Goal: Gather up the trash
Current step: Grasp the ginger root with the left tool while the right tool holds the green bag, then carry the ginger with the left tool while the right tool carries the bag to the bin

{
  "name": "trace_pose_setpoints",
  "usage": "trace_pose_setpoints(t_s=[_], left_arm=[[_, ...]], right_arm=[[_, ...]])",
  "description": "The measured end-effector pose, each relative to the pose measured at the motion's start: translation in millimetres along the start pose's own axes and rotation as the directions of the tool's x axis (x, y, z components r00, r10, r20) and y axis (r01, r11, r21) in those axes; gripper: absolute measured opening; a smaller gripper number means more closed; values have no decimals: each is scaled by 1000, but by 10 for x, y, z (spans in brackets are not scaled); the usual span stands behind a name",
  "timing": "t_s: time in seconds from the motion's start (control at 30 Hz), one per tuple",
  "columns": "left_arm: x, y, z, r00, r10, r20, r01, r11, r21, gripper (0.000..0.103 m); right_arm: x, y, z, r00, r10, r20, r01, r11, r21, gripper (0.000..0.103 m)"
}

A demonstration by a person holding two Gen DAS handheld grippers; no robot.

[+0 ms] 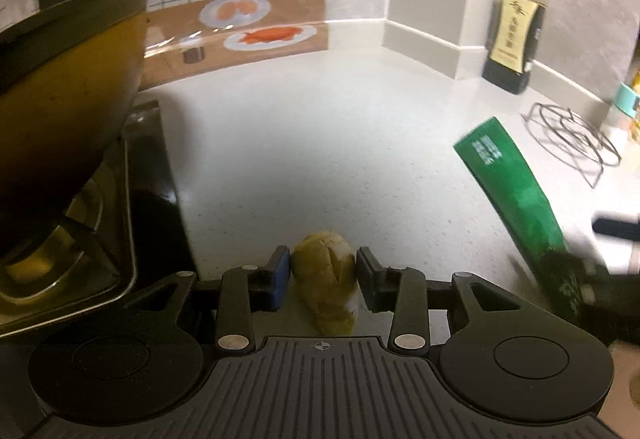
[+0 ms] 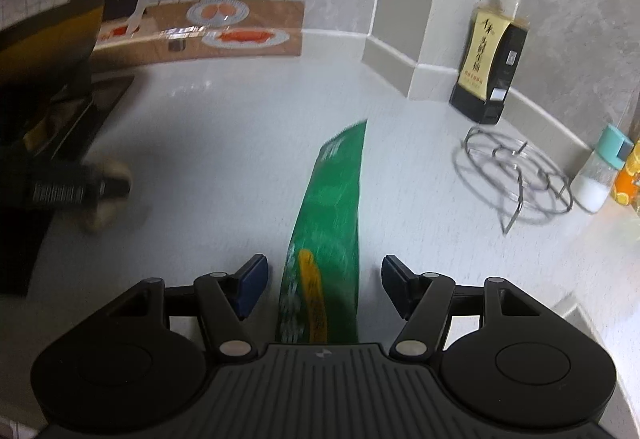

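On the white surface (image 1: 320,143), a soft, crumpled yellowish scrap (image 1: 325,281) sits between the left gripper's (image 1: 323,281) open jaws, while a light, flimsy green wrapper (image 2: 332,239) lies between the right gripper's (image 2: 323,289) open jaws, best pinched mid-body.

The middle of the white bench (image 2: 248,119) lay bare and passable. A stove edge (image 1: 152,175) and dark pot (image 1: 68,99) blocked the left; a wire trivet (image 2: 514,177) and tall bottle (image 2: 490,55) crowded the right wall.
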State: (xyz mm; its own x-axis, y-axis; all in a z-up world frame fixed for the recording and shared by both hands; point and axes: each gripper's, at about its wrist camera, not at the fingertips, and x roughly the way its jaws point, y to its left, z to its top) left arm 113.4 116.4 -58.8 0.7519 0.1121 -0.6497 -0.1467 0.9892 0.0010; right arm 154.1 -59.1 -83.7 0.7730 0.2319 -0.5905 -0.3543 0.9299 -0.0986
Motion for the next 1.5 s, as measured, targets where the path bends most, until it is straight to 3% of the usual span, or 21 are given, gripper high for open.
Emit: trace_pose_setpoints(t_s=[0.13, 0.37, 0.57, 0.63, 0.7, 0.8, 0.93, 1.07, 1.33, 1.5], left_arm=[[4, 15, -2, 1000, -12, 6, 12, 1000, -19, 41], [182, 58, 70, 998, -26, -50, 25, 999, -23, 42], [179, 111, 43, 997, -60, -41, 59, 997, -40, 41], [172, 106, 43, 997, -63, -47, 62, 997, -40, 41], [142, 94, 33, 992, -111, -64, 110, 993, -33, 41], [73, 1, -19, 979, -180, -90, 181, 984, -2, 41], [16, -165, -87, 970, -220, -104, 226, 973, 54, 41], [30, -209, -91, 970, -220, -102, 228, 971, 74, 42], [25, -259, -111, 971, -217, -98, 229, 966, 122, 42], [-3, -333, -154, 975, -203, -86, 215, 960, 176, 41]], right_arm=[[114, -22, 178, 1000, -14, 20, 14, 1000, -2, 67], [429, -68, 303, 997, -34, -72, 35, 999, 19, 67], [564, -33, 303, 991, -37, -125, 40, 999, 15, 67], [590, -47, 324, 991, -36, -130, 42, 998, 41, 60], [608, -83, 353, 989, -4, -147, 16, 997, 82, 44], [571, -55, 374, 987, 12, -160, 2, 996, 88, 35], [473, 3, 322, 983, 49, -175, -38, 997, 67, 35], [454, 96, 273, 987, 19, -160, -18, 1000, 10, 40], [559, 14, 335, 987, 47, -156, -37, 997, 65, 43], [536, 25, 346, 987, 47, -154, -41, 998, 45, 31]])
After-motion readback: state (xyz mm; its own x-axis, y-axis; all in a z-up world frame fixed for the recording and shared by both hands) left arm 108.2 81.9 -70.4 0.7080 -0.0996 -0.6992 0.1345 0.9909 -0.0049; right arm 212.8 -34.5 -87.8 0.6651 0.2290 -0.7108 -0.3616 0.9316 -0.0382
